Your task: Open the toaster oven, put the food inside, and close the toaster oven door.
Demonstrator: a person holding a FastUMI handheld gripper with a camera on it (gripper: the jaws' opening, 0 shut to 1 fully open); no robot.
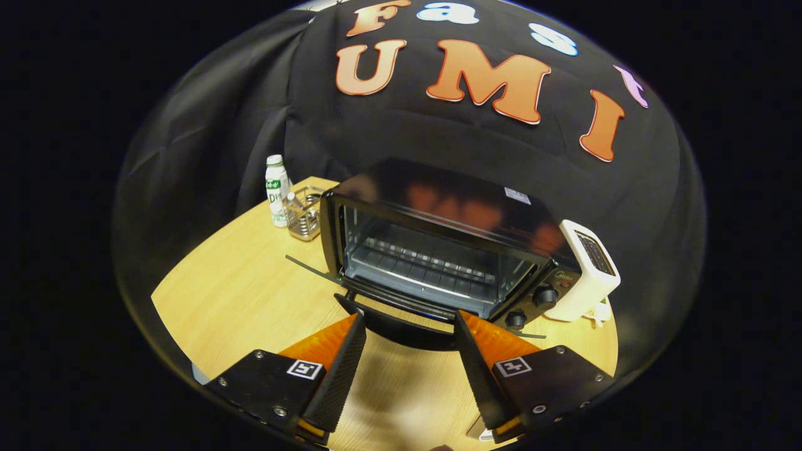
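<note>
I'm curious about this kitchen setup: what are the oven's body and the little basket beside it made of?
Toaster oven: seemingly black painted metal, glossy enough to mirror the wall. Basket: thin silvery wire, probably steel. The gripper is open, holding nothing, just before the lowered door.

The scene is viewed from above the table (250, 300), looking forward and down, close to the open oven (438, 250).

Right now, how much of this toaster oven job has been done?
The first step looks done: the toaster oven stands with its door dropped open, and its rack is bare. In hand: nothing. The tool is open, its fingers either side of the lowered door's handle, gripping neither it nor any food. Left: fetch the food, put it on the rack, and shut the door.
</note>
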